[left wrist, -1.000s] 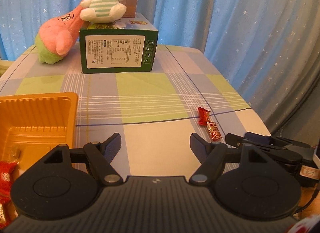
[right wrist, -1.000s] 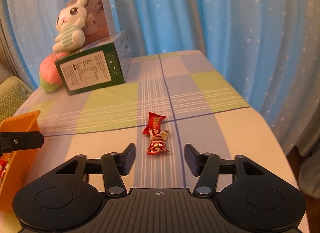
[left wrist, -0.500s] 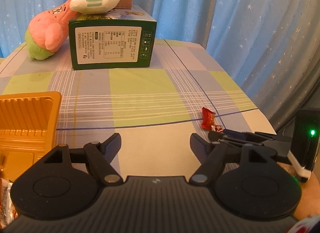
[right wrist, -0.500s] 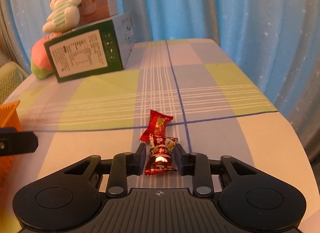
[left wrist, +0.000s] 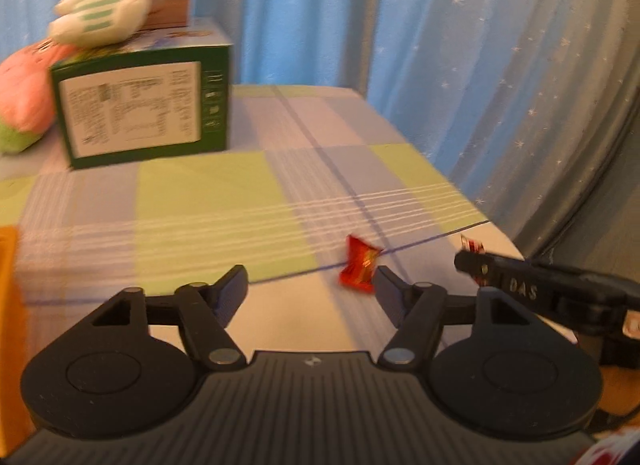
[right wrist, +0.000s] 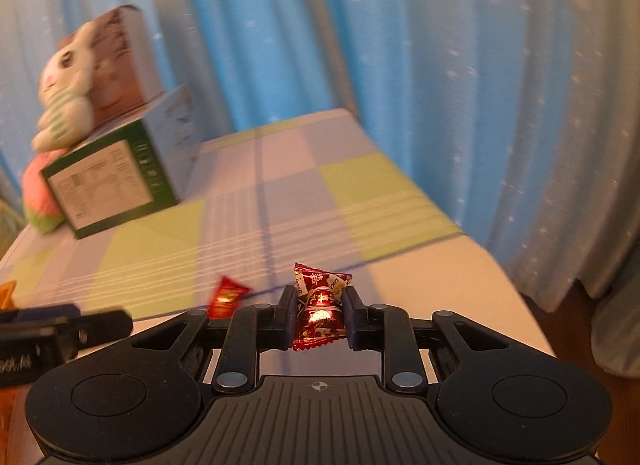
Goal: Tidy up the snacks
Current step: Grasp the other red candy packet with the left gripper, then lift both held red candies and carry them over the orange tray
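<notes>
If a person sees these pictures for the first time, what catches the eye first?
First, the red candy pinched in the right gripper, just above the checked tablecloth. Next, a second red wrapper lying beside the left gripper, whose jaws are closing on nothing yet.

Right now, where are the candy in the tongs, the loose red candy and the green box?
Gripped candy [right wrist: 320, 311]: right wrist view, wrapper's middle.
Loose red candy [left wrist: 359, 265]: left wrist view, wrapper's centre.
Green box [left wrist: 136, 113]: left wrist view, white label.

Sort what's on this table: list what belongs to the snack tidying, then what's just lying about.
Job:
- wrapped candy, clamped in right gripper
- red candy on tablecloth, left gripper closing near it
- orange tray

Lying about:
- green box
- rabbit plush
- pink plush
</notes>
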Available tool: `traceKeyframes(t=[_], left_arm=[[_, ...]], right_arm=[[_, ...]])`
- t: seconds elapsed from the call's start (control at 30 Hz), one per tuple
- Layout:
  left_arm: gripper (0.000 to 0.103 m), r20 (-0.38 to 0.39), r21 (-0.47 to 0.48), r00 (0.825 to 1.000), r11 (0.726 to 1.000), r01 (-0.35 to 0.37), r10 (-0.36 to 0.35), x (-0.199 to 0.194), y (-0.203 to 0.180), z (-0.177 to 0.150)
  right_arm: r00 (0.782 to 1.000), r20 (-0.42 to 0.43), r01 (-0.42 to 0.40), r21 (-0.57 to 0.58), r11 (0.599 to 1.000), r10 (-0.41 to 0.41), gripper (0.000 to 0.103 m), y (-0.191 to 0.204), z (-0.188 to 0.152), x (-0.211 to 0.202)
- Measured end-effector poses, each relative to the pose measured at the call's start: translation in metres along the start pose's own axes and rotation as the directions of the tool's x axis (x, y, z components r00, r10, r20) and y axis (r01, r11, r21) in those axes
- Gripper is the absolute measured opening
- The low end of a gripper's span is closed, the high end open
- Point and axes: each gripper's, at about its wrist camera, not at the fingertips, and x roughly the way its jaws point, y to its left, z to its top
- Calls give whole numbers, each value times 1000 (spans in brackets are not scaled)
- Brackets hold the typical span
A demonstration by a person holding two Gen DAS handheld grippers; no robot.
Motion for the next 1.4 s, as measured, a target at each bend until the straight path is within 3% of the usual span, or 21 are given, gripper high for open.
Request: traceKeyframes(t=[0.17,0.4,0.53,0.73,1.07,1.4], left_arm=[[56,28,27,999,999,40,-41,30,-17,3],[38,-1,103,1000,994,23,-23,64,-33,-8],[25,9,140,1000,990,13,-14,72,-36,-12],[20,2,167,1000,986,5,-5,71,-39,-13],[19,2,44,1000,999,-19,19,-3,-20,-28],[19,33,-9,998,998,-61,62,-108,3,-54]], right_arm=[[1000,-8,27,28,999,-27,24,-16,0,2],[999,-7,32,44,999,-32,24,-20,0,6],[999,-11,36,53,998,-35,24,-24,0,8],[1000,-12,28,58,998,-27,24,-24,1,9],[1000,6,-22,26,999,22,24,-6,4,-7],[996,17,-88,-56,995,89,24,40,-24,-79]])
